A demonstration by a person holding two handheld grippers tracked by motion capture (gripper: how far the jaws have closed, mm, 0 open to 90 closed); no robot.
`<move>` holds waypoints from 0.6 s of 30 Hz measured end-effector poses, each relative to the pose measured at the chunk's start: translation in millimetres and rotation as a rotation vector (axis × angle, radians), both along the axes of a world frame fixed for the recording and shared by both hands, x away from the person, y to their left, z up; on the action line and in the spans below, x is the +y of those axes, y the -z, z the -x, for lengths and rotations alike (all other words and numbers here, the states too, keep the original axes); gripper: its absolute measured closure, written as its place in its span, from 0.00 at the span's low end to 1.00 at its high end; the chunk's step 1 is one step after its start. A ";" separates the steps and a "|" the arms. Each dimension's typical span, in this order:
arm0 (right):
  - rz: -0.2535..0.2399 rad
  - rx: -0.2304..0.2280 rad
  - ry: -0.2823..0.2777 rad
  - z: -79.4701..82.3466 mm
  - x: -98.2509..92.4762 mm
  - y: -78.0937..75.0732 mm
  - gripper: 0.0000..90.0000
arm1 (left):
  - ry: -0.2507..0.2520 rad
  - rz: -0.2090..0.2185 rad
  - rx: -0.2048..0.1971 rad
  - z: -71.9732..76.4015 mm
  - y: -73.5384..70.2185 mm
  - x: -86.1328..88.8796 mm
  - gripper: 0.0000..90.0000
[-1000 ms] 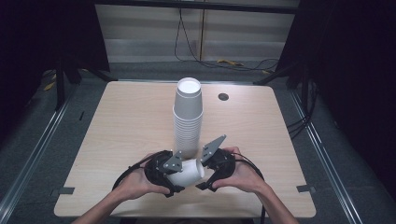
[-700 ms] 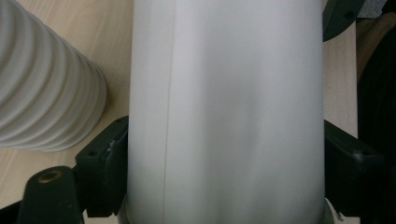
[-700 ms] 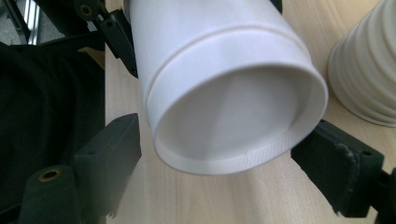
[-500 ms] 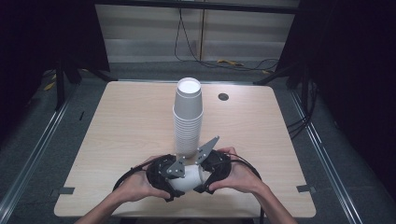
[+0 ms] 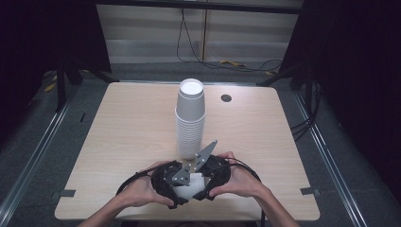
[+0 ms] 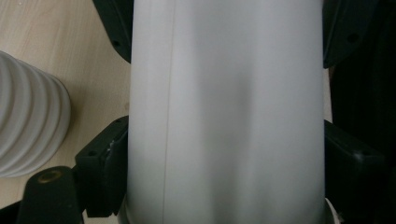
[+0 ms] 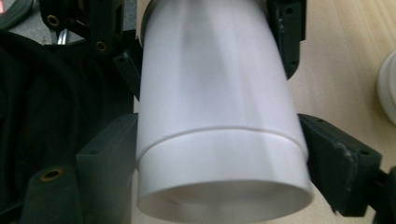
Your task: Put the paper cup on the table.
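At the lower left of centre in the high view, the left gripper [image 5: 176, 185] is held low over the near edge of the table [image 5: 123, 127], with its jaws pinching a white paper cup [image 5: 189, 185] that lies on its side between the two hands. In the left gripper view the cup wall [image 6: 224, 112] is seen pressed between the black pads on both sides. Just to the right, the right gripper [image 5: 208, 179] is closed on the same cup from the opposite end. In the right gripper view an outer cup is seen sleeved over an inner one, with a step line across the wall [image 7: 219, 135] and the open mouth facing the camera. By judgement, nested cups are gripped at opposite ends so that one can be drawn off the other.

Above the grippers, near the centre of the frame, a tall stack of cups [image 5: 190, 118] stands upright on the table, apart from the held cup; its ribbed rims are seen at the left edge of the left gripper view [image 6: 28, 126].

The surface is a pale wood-grain tabletop with a round cable port [image 5: 226, 98] at upper right of centre. Around it, grey floor, dark curtains and trailing cables [image 5: 189, 38] at the top are seen.
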State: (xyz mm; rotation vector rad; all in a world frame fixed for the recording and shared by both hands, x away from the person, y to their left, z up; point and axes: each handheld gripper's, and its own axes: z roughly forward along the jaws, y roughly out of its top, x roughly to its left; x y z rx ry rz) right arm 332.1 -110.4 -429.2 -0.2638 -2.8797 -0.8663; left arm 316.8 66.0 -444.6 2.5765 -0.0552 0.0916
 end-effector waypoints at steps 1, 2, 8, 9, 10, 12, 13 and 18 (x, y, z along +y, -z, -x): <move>0.001 0.005 -0.003 0.1 0.2 0.1 0.20 | 0.008 -0.007 -0.004 -1.0 -0.4 0.3 0.18; 0.002 0.006 -0.004 0.2 0.3 0.0 0.22 | 0.008 -0.004 -0.002 -1.0 -0.3 0.5 0.18; 0.007 0.013 -0.006 0.8 0.5 1.5 0.24 | 0.011 0.007 0.005 0.5 0.9 0.9 0.18; 0.014 0.020 0.002 1.1 0.4 1.4 0.24 | 0.003 0.022 0.013 0.8 2.0 1.1 0.18; 0.006 0.014 -0.007 0.1 0.7 2.8 0.24 | 0.001 0.023 0.014 0.6 2.2 1.4 0.18; 0.002 0.017 -0.001 0.0 0.5 3.3 0.25 | 0.003 0.035 0.015 -0.1 2.8 2.4 0.17; 0.002 0.017 -0.001 0.0 0.5 3.3 0.25 | 0.005 0.039 0.013 -0.4 2.7 2.8 0.17; -0.004 0.021 0.006 0.6 -0.9 1.7 0.25 | 0.004 0.055 0.020 -1.0 1.2 4.5 0.16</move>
